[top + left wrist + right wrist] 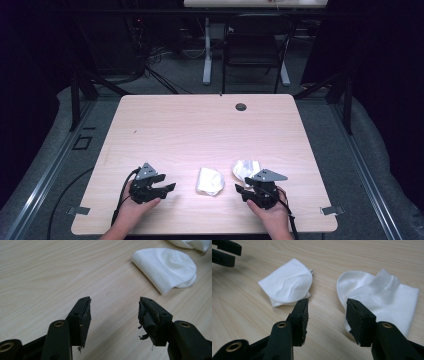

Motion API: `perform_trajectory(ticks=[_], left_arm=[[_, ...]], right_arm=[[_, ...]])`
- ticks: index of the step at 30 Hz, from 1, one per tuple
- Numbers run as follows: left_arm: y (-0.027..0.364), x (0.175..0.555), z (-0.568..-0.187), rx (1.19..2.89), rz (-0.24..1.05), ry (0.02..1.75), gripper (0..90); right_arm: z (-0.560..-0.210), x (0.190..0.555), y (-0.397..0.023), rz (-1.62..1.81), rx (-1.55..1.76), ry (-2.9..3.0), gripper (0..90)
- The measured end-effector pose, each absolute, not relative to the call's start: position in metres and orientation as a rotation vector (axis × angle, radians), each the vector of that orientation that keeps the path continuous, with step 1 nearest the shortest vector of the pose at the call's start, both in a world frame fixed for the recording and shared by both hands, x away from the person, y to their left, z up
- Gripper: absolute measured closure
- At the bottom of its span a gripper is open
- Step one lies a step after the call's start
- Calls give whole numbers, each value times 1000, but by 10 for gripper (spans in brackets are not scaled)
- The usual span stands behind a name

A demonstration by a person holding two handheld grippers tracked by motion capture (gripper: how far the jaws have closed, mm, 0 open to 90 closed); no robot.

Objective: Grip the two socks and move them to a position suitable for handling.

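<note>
The left gripper (159,187) is held low over the table (200,125) near its front-left, jaws parted wide with nothing between them. In the left gripper view bare wood lies between the jaws, and the folded sock (166,268) is seen ahead and to the right of them, well apart.

At centre front that folded sock (209,181) lies between the two grippers, roughly midway.

Further right, the flat sock (246,169) lies just ahead of the right gripper (248,190), whose jaws are likewise open and empty. In the right gripper view the flat sock (384,300) is seen running away to the right with its ribbed cuff (384,280) on the far side. Its near edge is just under the right-hand jaw. The right gripper is judged much the nearer to it; the folded sock (288,286) lies ahead-left of its jaws.
</note>
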State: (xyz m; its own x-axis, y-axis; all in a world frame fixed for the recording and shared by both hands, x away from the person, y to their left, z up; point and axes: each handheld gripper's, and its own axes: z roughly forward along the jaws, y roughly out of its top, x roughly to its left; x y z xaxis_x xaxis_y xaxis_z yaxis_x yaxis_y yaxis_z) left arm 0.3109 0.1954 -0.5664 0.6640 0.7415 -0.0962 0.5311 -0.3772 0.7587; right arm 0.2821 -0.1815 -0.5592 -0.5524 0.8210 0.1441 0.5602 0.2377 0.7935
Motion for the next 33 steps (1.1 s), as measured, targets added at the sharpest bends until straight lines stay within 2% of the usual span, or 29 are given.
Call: perform_trajectory(ticks=[7, 23, 25, 27, 33], left_arm=[[190, 307, -565, 2074, 356, 969, 443], [176, 309, -561, 2075, 275, 961, 484], [169, 309, -558, 2075, 278, 945, 497], [159, 310, -556, 2081, 276, 926, 557], [123, 318, -558, 2122, 276, 892, 620]], right_arm=[[-558, 280, -181, 1215, 1261, 2206, 483], [-560, 282, -177, 1163, 1243, 2218, 469], [-560, 282, -177, 1169, 1248, 2217, 469], [-560, 283, -177, 1168, 1249, 2219, 469], [-559, 283, -179, 1177, 1249, 2214, 469]])
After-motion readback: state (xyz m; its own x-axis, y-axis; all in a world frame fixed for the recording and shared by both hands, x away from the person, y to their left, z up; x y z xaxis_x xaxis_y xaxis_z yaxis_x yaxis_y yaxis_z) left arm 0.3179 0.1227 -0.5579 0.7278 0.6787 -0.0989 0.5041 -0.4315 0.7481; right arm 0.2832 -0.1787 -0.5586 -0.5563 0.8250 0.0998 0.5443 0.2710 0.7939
